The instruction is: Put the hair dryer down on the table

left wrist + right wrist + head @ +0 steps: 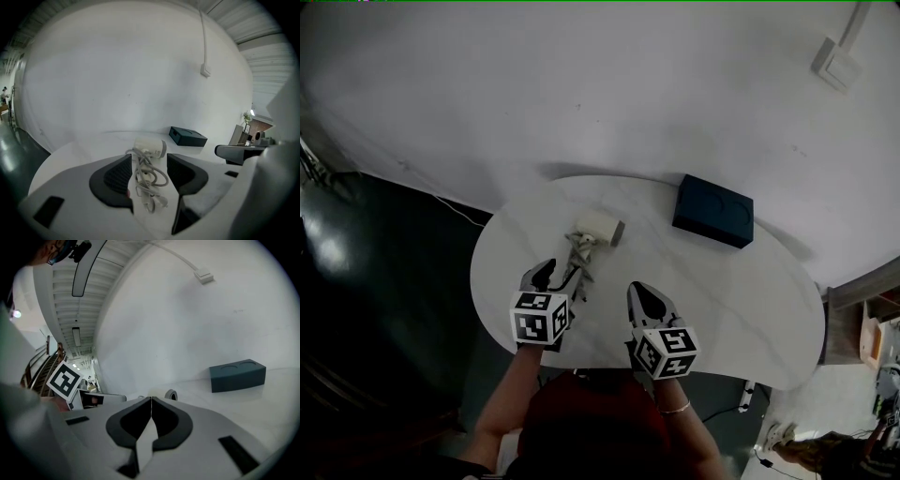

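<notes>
The white hair dryer lies on its side on the round white table, and its coiled cord trails toward me. My left gripper stands open just short of the dryer. In the left gripper view the cord lies loose on the tabletop between the spread jaws of that gripper, with the dryer just beyond their tips. My right gripper hovers to the right of the cord, shut with nothing in it. The right gripper view shows its jaws pressed together and the dryer's nozzle behind them.
A dark blue box sits at the table's back right. A white wall with a socket rises behind the table. Dark floor lies to the left, and a wooden shelf unit stands at the right.
</notes>
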